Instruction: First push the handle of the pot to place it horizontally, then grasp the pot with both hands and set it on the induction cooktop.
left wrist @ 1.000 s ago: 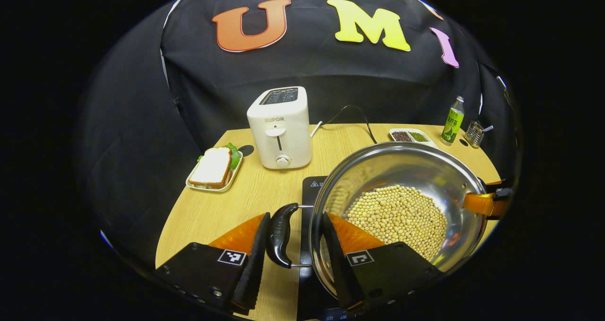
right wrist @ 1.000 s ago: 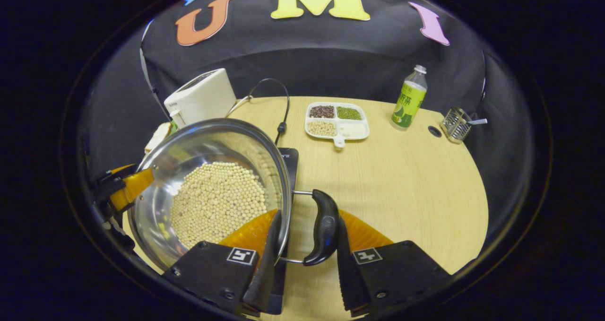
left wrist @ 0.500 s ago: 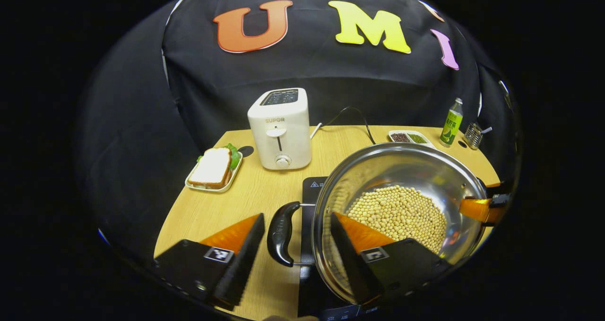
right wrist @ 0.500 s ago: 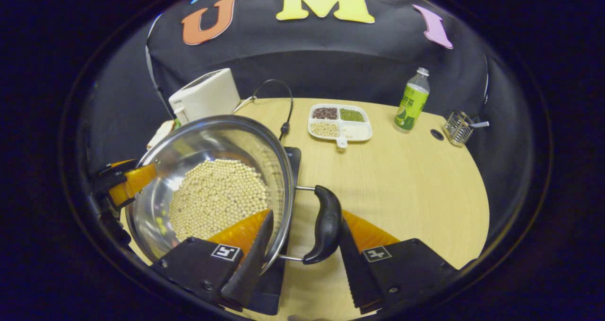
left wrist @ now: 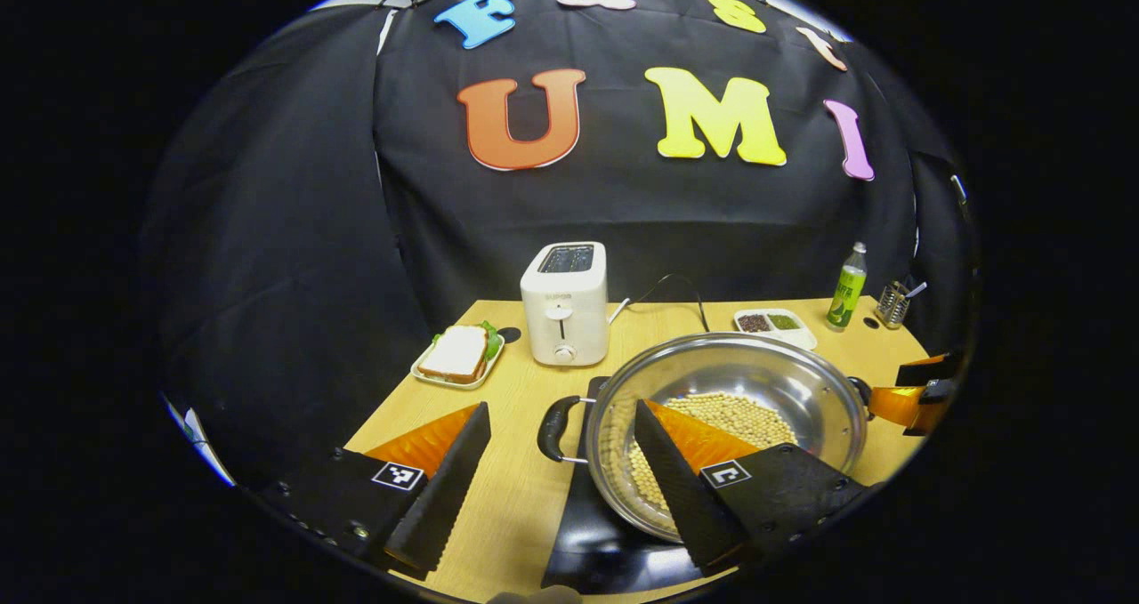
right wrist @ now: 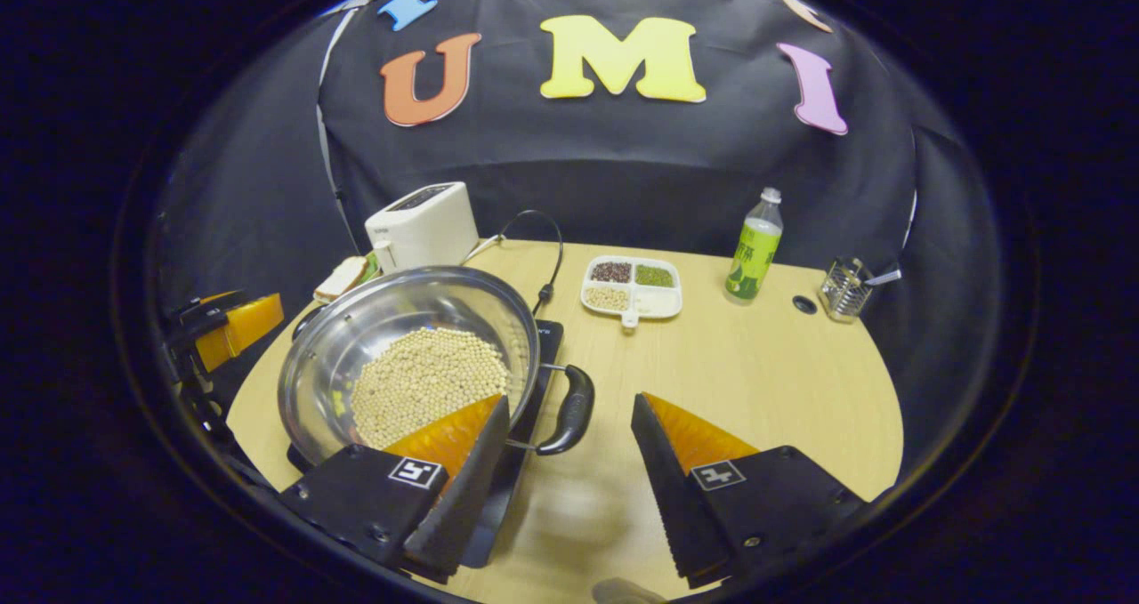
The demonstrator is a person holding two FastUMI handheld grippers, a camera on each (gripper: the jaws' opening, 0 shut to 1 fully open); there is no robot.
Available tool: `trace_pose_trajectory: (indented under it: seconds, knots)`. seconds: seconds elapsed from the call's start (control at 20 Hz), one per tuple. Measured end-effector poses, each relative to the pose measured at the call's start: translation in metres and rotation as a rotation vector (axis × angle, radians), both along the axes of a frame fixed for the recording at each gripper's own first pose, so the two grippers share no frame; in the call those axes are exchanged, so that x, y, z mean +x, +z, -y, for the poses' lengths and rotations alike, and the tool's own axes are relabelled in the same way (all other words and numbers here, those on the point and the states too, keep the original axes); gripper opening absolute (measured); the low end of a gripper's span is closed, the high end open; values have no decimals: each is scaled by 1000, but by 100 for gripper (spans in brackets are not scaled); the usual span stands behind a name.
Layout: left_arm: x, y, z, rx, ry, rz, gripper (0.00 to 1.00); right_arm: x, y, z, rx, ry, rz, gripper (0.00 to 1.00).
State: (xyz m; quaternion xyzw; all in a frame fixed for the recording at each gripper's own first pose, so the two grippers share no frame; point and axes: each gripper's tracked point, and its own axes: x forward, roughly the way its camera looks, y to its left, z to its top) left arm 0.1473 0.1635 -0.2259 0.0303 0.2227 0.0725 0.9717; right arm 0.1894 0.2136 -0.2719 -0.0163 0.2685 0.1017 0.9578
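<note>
Steel pot [left wrist: 783, 382] of soybeans [right wrist: 427, 377] on induction cooktop [left wrist: 592, 551], left gripper [left wrist: 556, 479] and right gripper [right wrist: 569, 471] wide open beside pot, empty

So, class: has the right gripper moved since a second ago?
Yes. The right gripper has let go and drawn back from the pot's handle; the pot sits on the cooktop.

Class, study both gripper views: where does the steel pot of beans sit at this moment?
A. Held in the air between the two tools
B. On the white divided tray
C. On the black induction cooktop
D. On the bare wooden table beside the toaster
C: the pot rests on the black induction cooktop, and both the left tool and the right tool are open, clear of its handles.
</note>
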Motion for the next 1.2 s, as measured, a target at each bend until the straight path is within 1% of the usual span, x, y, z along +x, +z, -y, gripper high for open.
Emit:
trace_pose_trajectory:
  seconds: [0.05, 0.1, 0.15, 0.25, 0.3, 0.5, 0.65, 0.7, 0.75, 0.85, 0.95, 1.05, 1.2]
  knots:
    - [-10, 11, 9, 9, 4, 14, 97, -8, 13, 8, -13, 14, 32, 87]
    - [-22, 23, 17, 17, 4, 30, 97, -16, 27, 19, -20, 25, 71, 90]
    - [-33, 37, 29, 26, 1, 44, 97, -25, 43, 30, -20, 34, 109, 87]
    - [-56, 66, 55, 42, 6, 77, 97, -46, 76, 56, -17, 52, 179, 87]
    - [-66, 84, 73, 40, 8, 107, 97, -57, 90, 71, -13, 58, 211, 90]
    - [-96, 140, 154, -11, -8, 211, 96, -102, 139, 144, 8, 44, 306, 90]
    - [-115, 178, 204, -20, -41, 279, 96, -135, 168, 205, 16, 3, 373, 90]
    - [-122, 188, 219, -16, -52, 294, 96, -148, 178, 224, 20, -9, 389, 99]
    - [-129, 199, 236, -11, -72, 310, 96, -158, 187, 243, 29, -27, 415, 100]
    - [-143, 220, 265, 22, -112, 348, 96, -178, 207, 283, 52, -81, 462, 100]
    - [-155, 237, 293, 34, -151, 382, 96, -200, 221, 310, 92, -121, 491, 100]
    - [-166, 248, 310, 19, -169, 401, 96, -216, 231, 337, 118, -156, 510, 100]
    - [-185, 266, 331, -16, -186, 449, 96, -237, 239, 367, 109, -190, 532, 100]
